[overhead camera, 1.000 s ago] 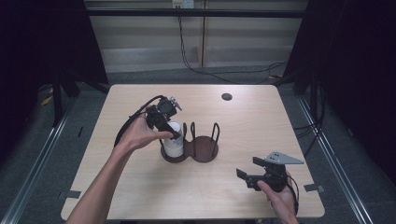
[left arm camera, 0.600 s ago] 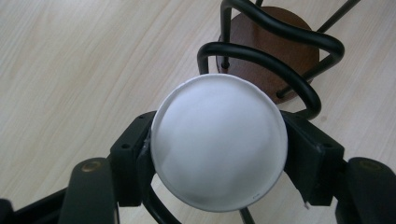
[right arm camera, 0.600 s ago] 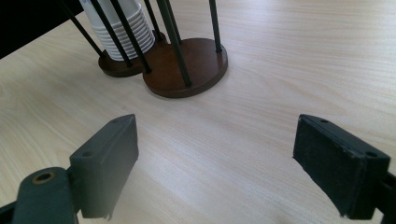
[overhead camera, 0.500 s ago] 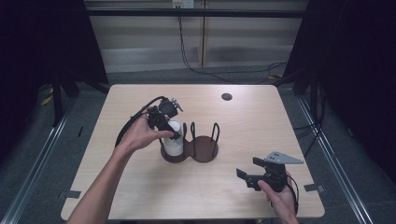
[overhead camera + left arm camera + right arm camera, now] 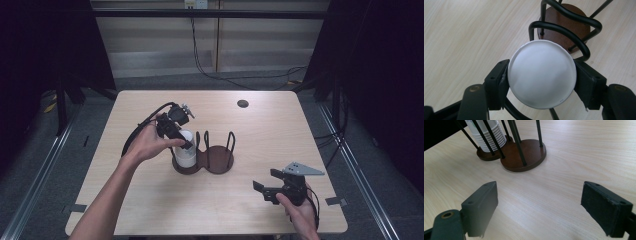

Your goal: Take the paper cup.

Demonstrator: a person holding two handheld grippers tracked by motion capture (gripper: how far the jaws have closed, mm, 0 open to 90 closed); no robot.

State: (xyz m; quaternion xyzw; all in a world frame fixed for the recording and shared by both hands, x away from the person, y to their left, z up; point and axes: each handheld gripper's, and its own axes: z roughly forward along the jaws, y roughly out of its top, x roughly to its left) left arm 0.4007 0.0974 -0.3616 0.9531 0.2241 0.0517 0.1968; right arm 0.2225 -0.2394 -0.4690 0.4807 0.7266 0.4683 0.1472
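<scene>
Cups [image 5: 186, 150], stacked in the left ring of the holder [image 5: 218, 161], sit pinched by the just-closing left gripper [image 5: 541, 81]; several may lift together. Right gripper [image 5: 540, 207] stays spread.

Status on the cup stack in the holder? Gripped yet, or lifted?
Done: the left gripper has just closed its jaws on the top of the white cup stack; both pads press its sides in the left gripper view. In hand: that grip, with the stack seated in the left bay of the wire holder. Left: lifting a cup out. The right gripper waits open above the table.
</scene>
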